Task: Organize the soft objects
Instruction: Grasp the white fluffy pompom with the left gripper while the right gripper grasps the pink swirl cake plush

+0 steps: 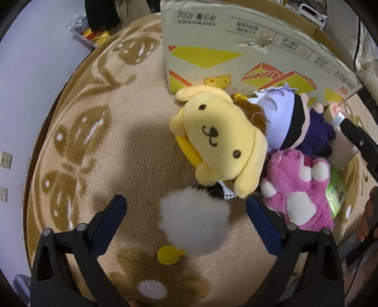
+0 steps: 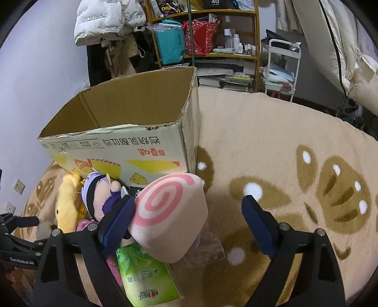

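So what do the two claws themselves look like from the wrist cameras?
Both match: left claw and right claw have black triangular frames with cut-outs, silver pivot bolts and dark blue textured pads. The left one, seen from the right wrist, carries white lettering.

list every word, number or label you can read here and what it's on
"450g", printed upside down, on the cardboard box.
"GenRobot.AI" on the left hand-held gripper.
"40" over "COLORS" on a black box on the shelf.
Chinese print on the cardboard box and on the green tissue pack: characters show, but I can't read them reliably.
Print on the white jacket: too small.
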The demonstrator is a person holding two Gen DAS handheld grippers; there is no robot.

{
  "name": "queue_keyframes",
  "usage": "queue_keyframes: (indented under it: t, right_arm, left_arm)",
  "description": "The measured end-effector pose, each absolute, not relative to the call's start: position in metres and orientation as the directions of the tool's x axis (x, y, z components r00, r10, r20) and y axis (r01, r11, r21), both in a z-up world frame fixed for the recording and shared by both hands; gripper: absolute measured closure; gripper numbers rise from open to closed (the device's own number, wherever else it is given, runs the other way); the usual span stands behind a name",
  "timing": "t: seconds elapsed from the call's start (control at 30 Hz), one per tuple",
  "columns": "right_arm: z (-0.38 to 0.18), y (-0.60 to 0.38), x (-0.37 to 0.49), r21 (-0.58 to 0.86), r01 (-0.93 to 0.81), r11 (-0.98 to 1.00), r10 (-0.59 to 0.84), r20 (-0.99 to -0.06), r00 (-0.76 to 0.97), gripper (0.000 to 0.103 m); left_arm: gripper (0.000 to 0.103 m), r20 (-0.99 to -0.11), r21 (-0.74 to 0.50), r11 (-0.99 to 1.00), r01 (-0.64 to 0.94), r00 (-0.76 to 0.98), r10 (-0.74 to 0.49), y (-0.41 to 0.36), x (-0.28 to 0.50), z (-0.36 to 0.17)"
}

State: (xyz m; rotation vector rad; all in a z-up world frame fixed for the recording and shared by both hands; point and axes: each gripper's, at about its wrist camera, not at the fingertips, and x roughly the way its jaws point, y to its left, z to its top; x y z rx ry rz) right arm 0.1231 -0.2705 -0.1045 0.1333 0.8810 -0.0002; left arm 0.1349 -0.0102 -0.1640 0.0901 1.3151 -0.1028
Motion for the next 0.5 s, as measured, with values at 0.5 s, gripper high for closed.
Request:
queue_keyframes:
  t: [0.5]
  right_arm:
    - [-0.1068, -0.2712, 0.1215, 0.133, 0.064, 0.989, 0.064, -0.775, 0.628, 0.007]
  left_arm:
    - [0.026, -0.974, 0.027, 0.99, 0.141, 0.227, -0.006, -0.0142, 0.1301, -0.1686]
